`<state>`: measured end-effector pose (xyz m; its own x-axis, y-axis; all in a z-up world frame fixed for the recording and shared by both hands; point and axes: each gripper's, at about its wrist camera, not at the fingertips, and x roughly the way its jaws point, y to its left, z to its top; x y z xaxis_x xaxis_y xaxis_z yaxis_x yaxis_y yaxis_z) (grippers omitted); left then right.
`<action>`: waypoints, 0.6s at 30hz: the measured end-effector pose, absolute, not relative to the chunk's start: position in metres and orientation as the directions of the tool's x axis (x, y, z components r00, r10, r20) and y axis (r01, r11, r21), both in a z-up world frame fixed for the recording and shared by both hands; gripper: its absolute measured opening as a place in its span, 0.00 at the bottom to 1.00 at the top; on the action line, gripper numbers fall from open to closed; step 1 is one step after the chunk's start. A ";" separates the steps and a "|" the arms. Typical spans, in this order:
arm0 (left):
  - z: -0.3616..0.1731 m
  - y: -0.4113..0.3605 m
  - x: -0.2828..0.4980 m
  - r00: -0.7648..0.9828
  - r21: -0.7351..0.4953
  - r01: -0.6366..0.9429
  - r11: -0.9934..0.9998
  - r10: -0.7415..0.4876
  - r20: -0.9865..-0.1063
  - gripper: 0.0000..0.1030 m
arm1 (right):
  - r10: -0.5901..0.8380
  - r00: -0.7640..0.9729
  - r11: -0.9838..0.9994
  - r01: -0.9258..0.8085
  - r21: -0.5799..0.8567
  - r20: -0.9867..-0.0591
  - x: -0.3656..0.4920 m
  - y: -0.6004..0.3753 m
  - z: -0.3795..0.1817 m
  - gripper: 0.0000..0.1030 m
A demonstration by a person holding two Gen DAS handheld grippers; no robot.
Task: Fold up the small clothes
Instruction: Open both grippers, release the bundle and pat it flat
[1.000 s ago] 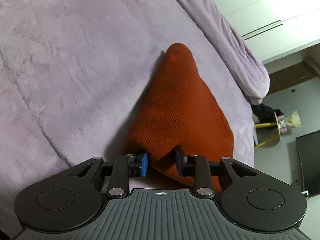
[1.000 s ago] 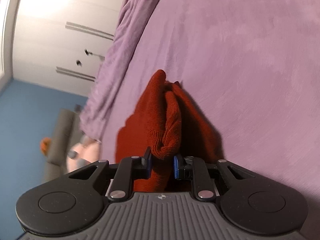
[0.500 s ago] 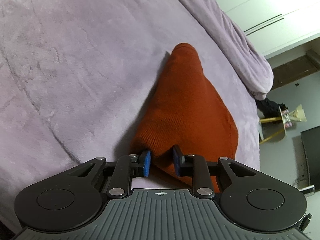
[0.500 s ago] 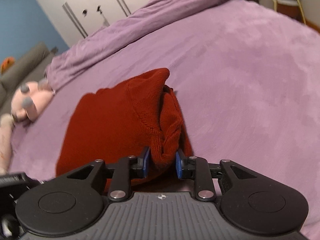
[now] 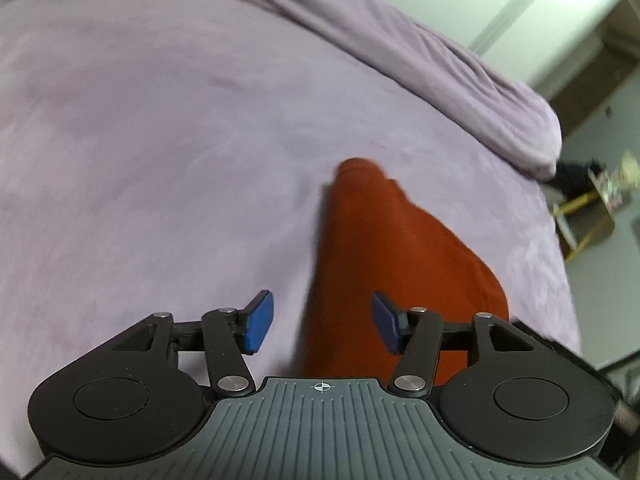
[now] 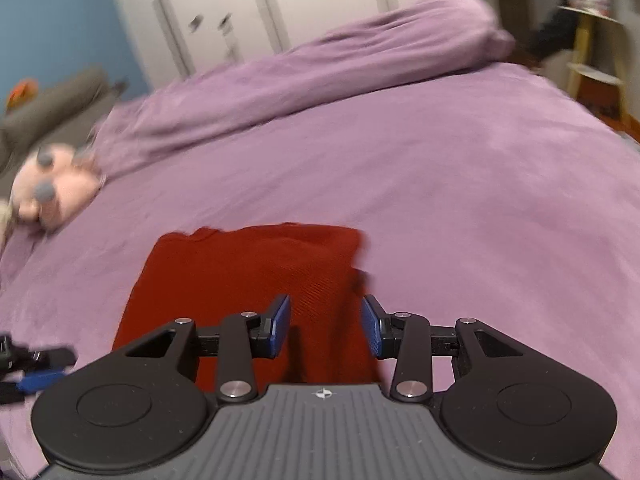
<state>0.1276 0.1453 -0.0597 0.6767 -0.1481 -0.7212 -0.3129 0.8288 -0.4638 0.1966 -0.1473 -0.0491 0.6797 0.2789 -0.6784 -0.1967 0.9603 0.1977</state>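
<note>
On my left wrist view, the left gripper (image 5: 322,328) had its blue-padded fingers (image 5: 259,322) spread wide, with nothing between them but air and the cloth below. The rust-red knit garment (image 5: 384,264) lay flat on the purple bed cover (image 5: 160,160), running from just under the gripper away toward the far side of the bed, its narrow end pointing up the frame. One finger stood over bare cover, the other over the garment; I could not tell whether either pad touched the fabric. The picture was smeared by motion.

From my right wrist view, the right gripper (image 6: 326,326) was likewise wide open and held nothing. The rust-red knit garment (image 6: 248,280) showed as a folded, roughly rectangular slab lying on the purple bed cover (image 6: 460,200), its right edge falling between the two fingers (image 6: 280,320). A blurred black and blue piece of the left gripper (image 6: 36,364) showed at the left edge of that frame, near the garment's left side.

A bunched purple duvet (image 6: 340,68) lay along the far side of the bed. A pink plush toy (image 6: 52,192) sat on the cover, well apart from the garment, beside the duvet's end. White wardrobe doors (image 6: 300,8) stood behind the bed, next to a blue wall (image 6: 60,32).
</note>
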 end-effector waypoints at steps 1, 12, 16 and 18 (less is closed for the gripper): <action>-0.057 0.140 0.140 0.674 -0.439 -0.307 0.844 -0.133 -0.727 0.59 | 0.284 0.668 0.959 -0.213 0.190 -0.688 0.213 -0.136 -0.051 0.36; -0.081 0.099 0.250 0.612 -0.252 -0.281 0.926 -0.030 -0.790 0.64 | 0.141 0.595 0.971 -0.239 -0.006 -0.792 0.301 -0.091 -0.093 0.31; -0.103 0.104 0.263 0.564 -0.236 -0.314 0.920 -0.020 -0.825 0.76 | 0.143 0.627 0.970 -0.241 -0.017 -0.766 0.298 -0.100 -0.101 0.48; -0.105 0.108 0.261 0.562 -0.244 -0.318 0.916 -0.024 -0.827 0.79 | 0.144 0.635 0.976 -0.218 0.002 -0.759 0.296 -0.107 -0.100 0.56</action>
<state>0.2611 0.1076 -0.1052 0.5623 -0.0244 -0.8266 -0.3185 0.9161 -0.2437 0.2958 -0.1066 -0.0998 0.6349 0.1437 -0.7591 -0.2180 0.9759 0.0024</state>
